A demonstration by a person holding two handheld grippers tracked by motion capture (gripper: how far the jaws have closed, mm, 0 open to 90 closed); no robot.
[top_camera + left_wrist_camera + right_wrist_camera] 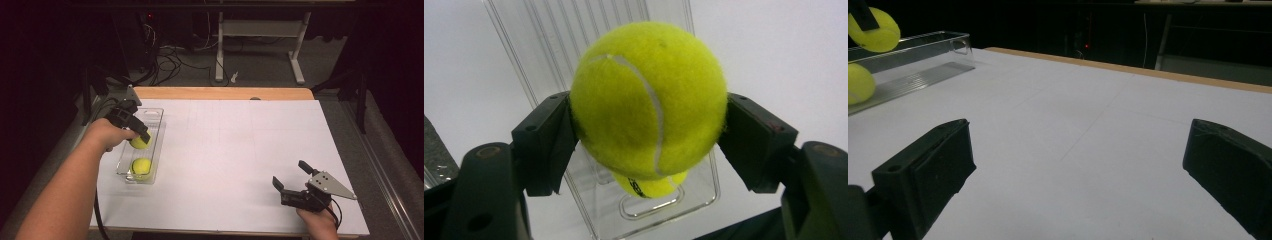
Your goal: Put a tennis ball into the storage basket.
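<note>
**Second ball poised over the tray**

The left gripper (136, 131), jaws clamped on a tennis ball (648, 100), holds it above the clear tray (152, 116) at the table's 9 o'clock. Another ball (141, 166) already lies in the tray's near end. Judged next: lower, then release. The right gripper (292, 180), jaws apart, idles at 5 o'clock.

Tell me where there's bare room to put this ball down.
Inside the clear tray, the far half beyond the held ball is free; the near end holds the second ball. The white sheet lies bare from the tray across to the right claw. It is crowded around the left claw.
</note>
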